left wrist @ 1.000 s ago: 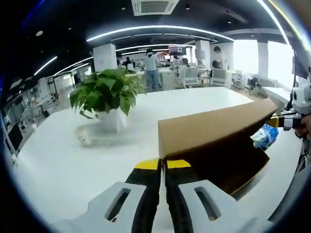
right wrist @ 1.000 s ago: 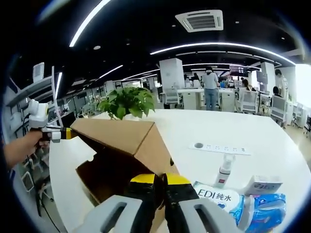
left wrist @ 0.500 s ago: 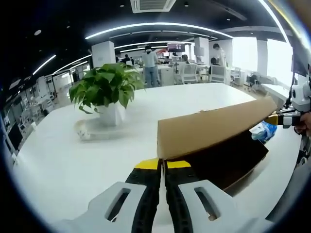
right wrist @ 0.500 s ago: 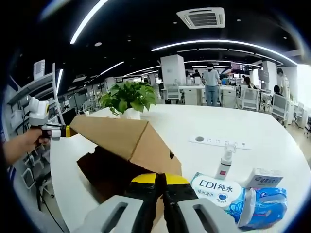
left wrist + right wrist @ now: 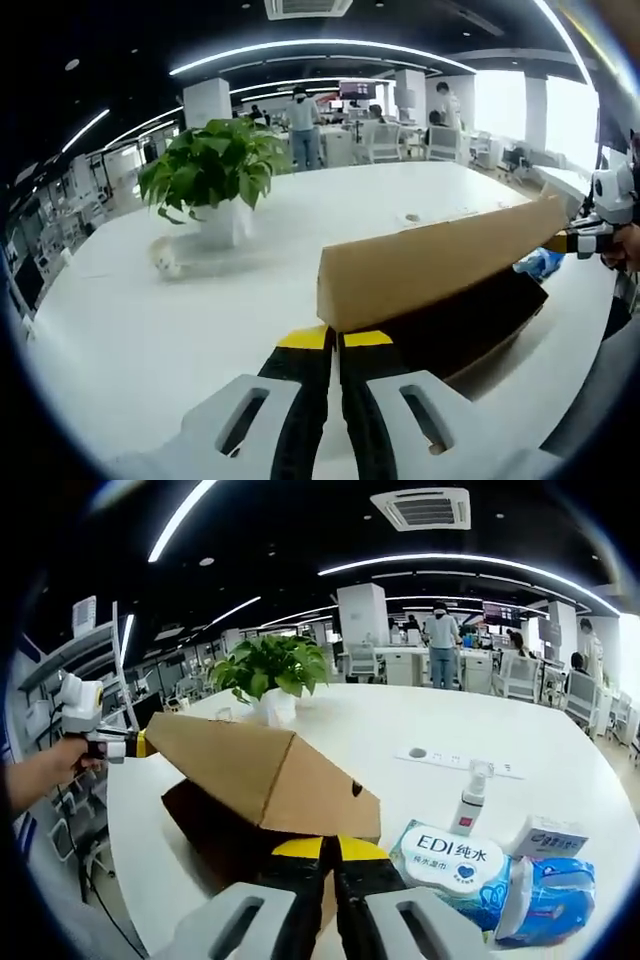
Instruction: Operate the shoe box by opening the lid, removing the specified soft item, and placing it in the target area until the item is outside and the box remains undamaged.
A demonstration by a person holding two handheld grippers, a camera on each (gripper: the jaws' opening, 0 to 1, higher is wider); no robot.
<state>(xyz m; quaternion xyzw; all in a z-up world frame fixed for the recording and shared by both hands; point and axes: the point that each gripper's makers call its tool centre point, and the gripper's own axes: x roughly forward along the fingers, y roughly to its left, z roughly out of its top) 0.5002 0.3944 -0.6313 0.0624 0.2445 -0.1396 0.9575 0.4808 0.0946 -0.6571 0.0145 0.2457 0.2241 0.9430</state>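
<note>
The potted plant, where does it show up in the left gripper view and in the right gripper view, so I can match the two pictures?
Left gripper view: the potted plant stands upper left on the white table, left of the cardboard lid.
Right gripper view: the potted plant is upper centre-left, behind the lid's far edge.
Shared landmark: the cardboard lid, each end pinched by a gripper.

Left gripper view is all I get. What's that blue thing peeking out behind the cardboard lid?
Observer: A soft blue pack lying on the table, beside a wipes pack marked EDI.
Operator: Anything else near it?
Observer: A white spray bottle stands upright just behind the wipes pack.
Operator: Is that all?
Observer: A small white carton sits behind the blue pack.
</note>
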